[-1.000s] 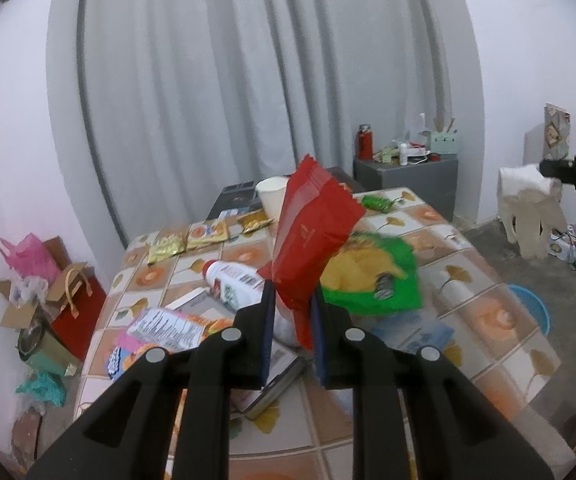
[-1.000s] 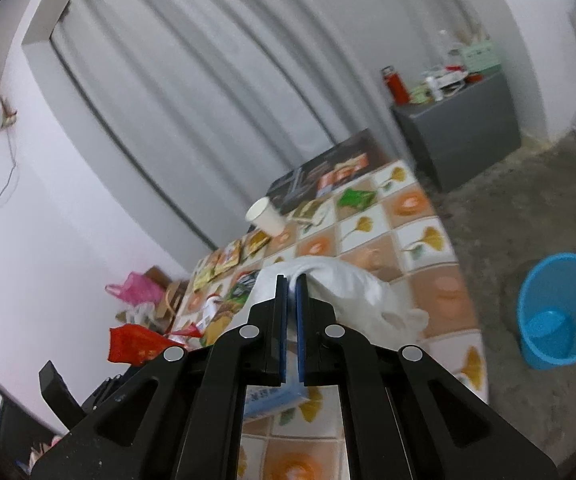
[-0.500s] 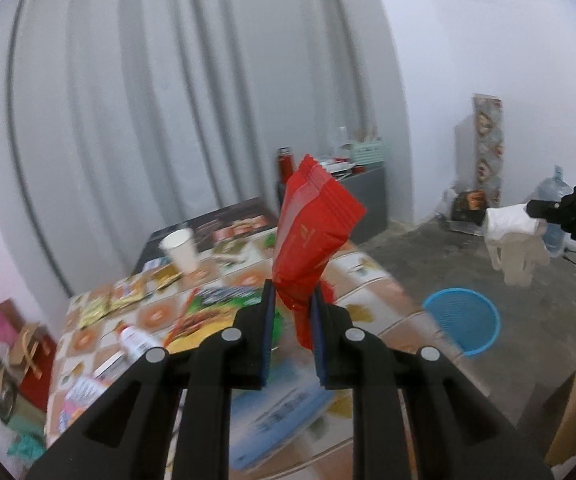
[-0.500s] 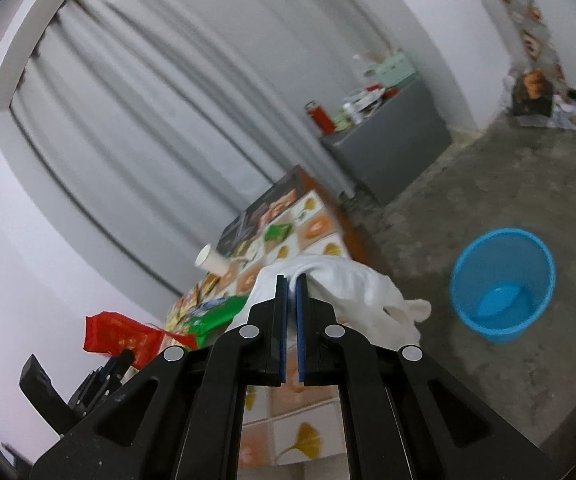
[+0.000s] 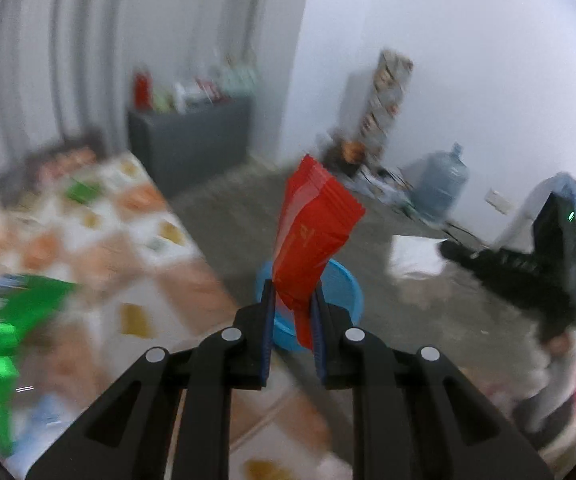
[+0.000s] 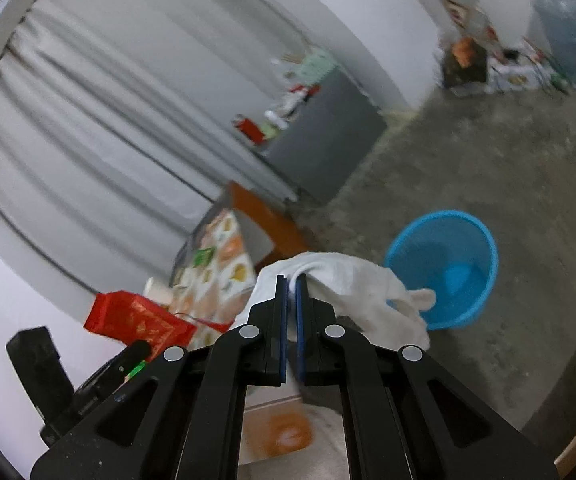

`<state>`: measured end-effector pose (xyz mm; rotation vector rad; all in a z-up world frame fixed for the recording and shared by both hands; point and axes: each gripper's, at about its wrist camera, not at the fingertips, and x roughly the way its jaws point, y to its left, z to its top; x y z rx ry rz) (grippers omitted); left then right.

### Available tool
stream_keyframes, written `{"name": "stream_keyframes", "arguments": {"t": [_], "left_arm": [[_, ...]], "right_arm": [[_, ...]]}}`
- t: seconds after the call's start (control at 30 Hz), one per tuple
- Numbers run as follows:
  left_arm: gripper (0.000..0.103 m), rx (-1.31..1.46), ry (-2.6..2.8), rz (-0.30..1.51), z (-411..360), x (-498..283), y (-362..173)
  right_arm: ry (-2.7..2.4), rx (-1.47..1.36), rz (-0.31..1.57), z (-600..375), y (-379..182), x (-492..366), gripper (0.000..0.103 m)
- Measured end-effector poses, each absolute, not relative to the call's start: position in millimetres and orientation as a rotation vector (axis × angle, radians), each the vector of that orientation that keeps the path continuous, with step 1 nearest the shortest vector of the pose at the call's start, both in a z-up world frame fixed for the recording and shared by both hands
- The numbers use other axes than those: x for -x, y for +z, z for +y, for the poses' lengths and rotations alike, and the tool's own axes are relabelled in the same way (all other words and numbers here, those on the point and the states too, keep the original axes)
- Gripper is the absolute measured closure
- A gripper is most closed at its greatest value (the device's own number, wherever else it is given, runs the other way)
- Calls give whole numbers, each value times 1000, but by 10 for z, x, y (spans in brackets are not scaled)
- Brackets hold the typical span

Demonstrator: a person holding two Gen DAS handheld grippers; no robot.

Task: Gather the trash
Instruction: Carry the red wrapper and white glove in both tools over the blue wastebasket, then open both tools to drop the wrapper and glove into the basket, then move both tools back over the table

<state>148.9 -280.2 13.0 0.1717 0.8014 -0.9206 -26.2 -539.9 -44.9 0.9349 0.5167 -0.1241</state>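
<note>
Grey curtains and white walls back a bare concrete floor, where a blue bin stands beyond the tiled table. Left gripper pinches a red snack wrapper upright in front of that bin; its gold mark is too blurred to read. Right gripper is clamped on a crumpled white plastic bag drooping toward the bin. No writing is legible.

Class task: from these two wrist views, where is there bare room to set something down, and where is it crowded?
Free: the concrete floor between the blue bin, the grey cabinet and the far wall. Crowded: the tiled table, strewn with packets, and the wall corner around the water jug.
</note>
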Motion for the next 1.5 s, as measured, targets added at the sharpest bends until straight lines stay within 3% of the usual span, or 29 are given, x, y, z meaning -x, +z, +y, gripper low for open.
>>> {"name": "stream_keyframes", "arguments": {"t": [0.23, 0.63, 0.7, 0.77, 0.8, 1.1, 1.5], "left_arm": [[87, -149, -1009, 1126, -3873, -1904, -514], [87, -330, -908, 1274, -5086, -2352, -1484], [82, -342, -916, 1277, -5140, -2365, -1587], [70, -350, -906, 1271, -5233, -2382, -1670], [65, -340, -902, 1265, -5274, -2394, -1700], [60, -304, -922, 1235, -5318, -2321, -1610], [55, -313, -1050, 1076, -4592, -1874, -832]], "right_arm": [[-164, -1043, 672, -5917, -1182, -185, 100], [-263, -1111, 817, -6493, -2039, -847, 96], [-275, -1112, 830, -6534, -2127, -896, 87], [-264, -1152, 853, -6614, -2268, -954, 67], [-256, -1175, 860, -6646, -2353, -978, 65], [-281, -1141, 862, -6655, -2356, -848, 58], [-222, -1094, 716, -6296, -1782, -277, 44]]}}
